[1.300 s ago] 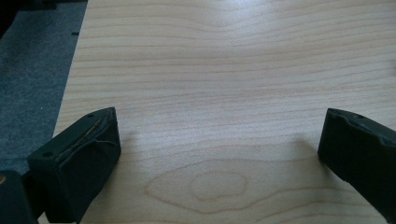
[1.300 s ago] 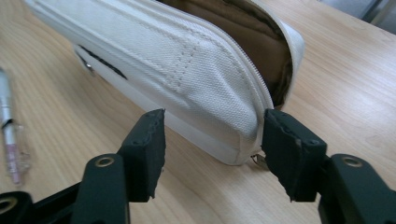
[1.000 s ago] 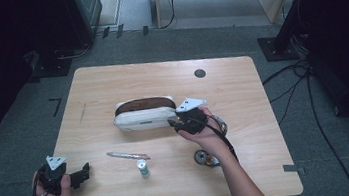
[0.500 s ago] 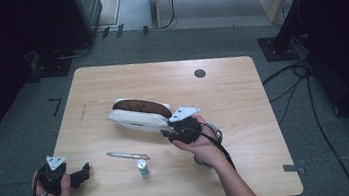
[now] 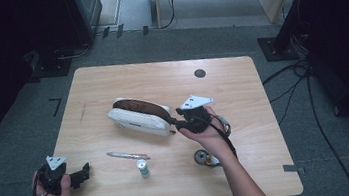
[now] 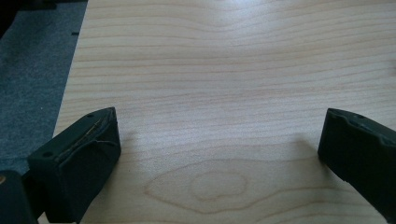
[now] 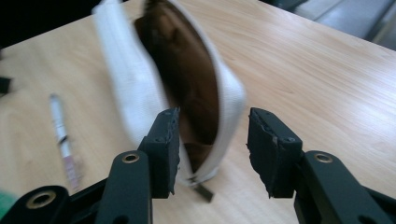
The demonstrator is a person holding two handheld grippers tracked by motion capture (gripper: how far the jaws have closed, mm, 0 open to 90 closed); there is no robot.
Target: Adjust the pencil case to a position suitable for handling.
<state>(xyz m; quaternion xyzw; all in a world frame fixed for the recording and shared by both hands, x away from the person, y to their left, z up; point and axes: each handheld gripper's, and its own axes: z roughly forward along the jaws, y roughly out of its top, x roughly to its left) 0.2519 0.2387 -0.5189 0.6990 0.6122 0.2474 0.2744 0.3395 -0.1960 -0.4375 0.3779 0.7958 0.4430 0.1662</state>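
A white zip pouch (image 5: pixel 137 120) with a brown inside lies aslant on the wooden table (image 5: pixel 160 79), its mouth open. In the right gripper view the pouch (image 7: pixel 187 70) is blurred. Its near end sits between the jaws of my right gripper (image 7: pixel 212 140): the left jaw is against its white wall, while the right jaw stands a little off it. From above, the right gripper (image 5: pixel 174 123) is at the pouch's right end. My left gripper (image 5: pixel 83 173) rests open at the table's near left corner, and its own view has the left gripper (image 6: pixel 219 154) wide over bare wood.
A pen (image 5: pixel 128 155) and a small green-and-white tube (image 5: pixel 143 168) lie in front of the pouch. A small round object (image 5: pixel 202 157) sits by my right wrist. There is a black disc (image 5: pixel 199 73) at the far side. Cables trail over the floor to the right.
The pouch lay level across the table; its right end has swung toward the near side and it now lies aslant. My right gripper went left and nearer with it. The left gripper stayed put.
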